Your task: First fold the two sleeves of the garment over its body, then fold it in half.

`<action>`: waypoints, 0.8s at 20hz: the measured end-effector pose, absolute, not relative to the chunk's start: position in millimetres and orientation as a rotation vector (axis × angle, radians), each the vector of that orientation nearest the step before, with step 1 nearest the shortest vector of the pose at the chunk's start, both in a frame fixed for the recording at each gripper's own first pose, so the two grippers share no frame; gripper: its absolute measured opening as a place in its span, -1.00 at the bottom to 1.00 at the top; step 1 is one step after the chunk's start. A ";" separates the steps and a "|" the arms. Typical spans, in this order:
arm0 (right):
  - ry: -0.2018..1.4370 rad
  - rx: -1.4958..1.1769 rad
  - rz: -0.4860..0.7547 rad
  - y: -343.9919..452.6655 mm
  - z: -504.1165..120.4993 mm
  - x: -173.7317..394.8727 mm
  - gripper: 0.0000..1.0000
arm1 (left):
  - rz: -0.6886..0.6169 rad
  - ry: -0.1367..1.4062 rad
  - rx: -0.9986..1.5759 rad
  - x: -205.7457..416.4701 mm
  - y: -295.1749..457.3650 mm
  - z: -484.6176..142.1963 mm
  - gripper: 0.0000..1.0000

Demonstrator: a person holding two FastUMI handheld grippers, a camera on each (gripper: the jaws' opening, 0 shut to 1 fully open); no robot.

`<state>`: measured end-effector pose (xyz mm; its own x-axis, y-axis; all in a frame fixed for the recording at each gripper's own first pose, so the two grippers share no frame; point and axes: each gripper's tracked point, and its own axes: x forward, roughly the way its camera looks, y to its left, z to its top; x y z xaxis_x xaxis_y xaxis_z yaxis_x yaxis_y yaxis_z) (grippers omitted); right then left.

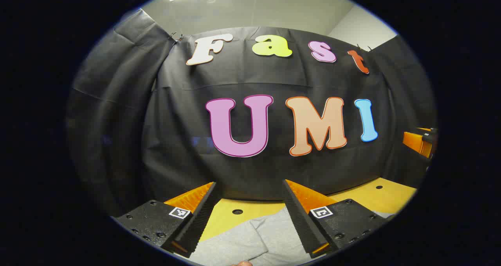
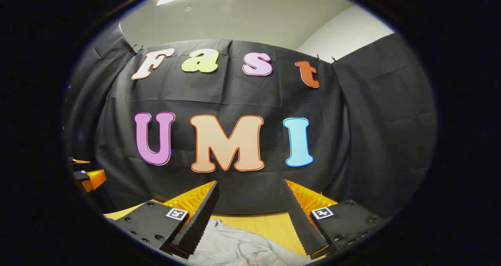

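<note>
A grey garment (image 1: 258, 238) lies on the yellow table (image 1: 368, 197), below and between the fingers of my left gripper (image 1: 250, 186), which stands open above it with nothing held. In the right gripper view the same grey garment (image 2: 238, 246) shows wrinkled beneath my right gripper (image 2: 250, 186), also open and above the cloth. The right gripper (image 1: 420, 141) appears far right in the left gripper view. At the far left of the right gripper view is the left gripper (image 2: 88, 178). Most of the garment is hidden below both views.
The black cloth wall (image 1: 250, 172) rises just behind the table's far edge. The yellow table (image 2: 266, 223) has small round holes (image 1: 237, 211) near its back. A fingertip (image 1: 242, 263) shows at the bottom edge of the left gripper view.
</note>
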<state>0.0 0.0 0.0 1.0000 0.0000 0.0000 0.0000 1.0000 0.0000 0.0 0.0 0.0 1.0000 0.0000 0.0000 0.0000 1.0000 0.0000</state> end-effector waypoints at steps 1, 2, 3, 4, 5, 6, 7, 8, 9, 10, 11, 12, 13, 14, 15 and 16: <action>-0.003 -0.004 0.005 1.8 2.2 0.2 1.00 | 0.003 0.001 -0.001 -1.6 1.2 0.7 0.90; -0.009 -0.008 0.009 2.9 3.6 1.0 0.96 | 0.005 0.002 -0.002 -2.5 1.2 -0.2 0.90; -0.014 -0.015 0.011 4.0 6.2 0.9 0.96 | 0.005 0.001 -0.003 -3.5 1.5 1.0 0.90; -0.018 -0.019 0.015 5.1 6.1 -1.6 1.00 | 0.006 0.000 -0.002 -4.6 1.4 0.6 0.90; -0.021 -0.023 0.020 7.1 7.4 -2.2 1.00 | 0.005 -0.003 0.000 -4.9 0.7 2.1 0.90; -0.020 -0.026 0.024 7.9 7.5 -3.0 1.00 | 0.004 -0.006 0.002 -6.6 1.0 3.0 0.90; -0.017 -0.029 0.030 9.7 7.2 -3.3 1.00 | 0.006 -0.007 0.005 -7.5 1.5 4.2 0.90; -0.017 -0.033 0.033 11.2 8.0 -3.5 0.96 | 0.006 -0.010 0.007 -7.2 1.4 4.8 0.90; -0.019 -0.034 0.035 12.2 8.5 -3.7 0.97 | 0.005 -0.011 0.008 -8.2 1.5 6.3 0.90; -0.020 -0.034 0.038 13.2 9.0 -3.8 0.97 | 0.006 -0.010 0.010 -8.8 2.2 5.7 0.90; -0.020 -0.034 0.039 14.5 8.8 -4.2 0.97 | 0.005 -0.010 0.011 -9.5 2.4 6.7 0.90; -0.019 -0.033 0.041 14.9 7.8 -5.4 0.97 | 0.006 -0.011 0.013 -10.3 3.3 6.7 0.90; -0.018 -0.033 0.042 15.7 8.3 -5.4 0.97 | 0.006 -0.013 0.017 -10.8 3.8 8.2 0.90; -0.016 -0.034 0.043 16.6 7.3 -5.8 0.97 | 0.007 -0.015 0.020 -12.1 4.4 7.3 0.89; -0.015 -0.035 0.044 17.7 7.6 -6.8 0.97 | 0.008 -0.017 0.023 -12.9 5.0 8.4 0.90; -0.016 -0.037 0.044 17.1 6.4 -8.8 0.97 | 0.008 -0.020 0.026 -13.7 5.3 9.0 0.89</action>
<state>-8.8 17.1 6.4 0.9989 0.0444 0.0153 -0.0438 0.9983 -0.0374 -13.7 5.3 9.0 0.9998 0.0077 0.0202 -0.0082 0.9996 0.0259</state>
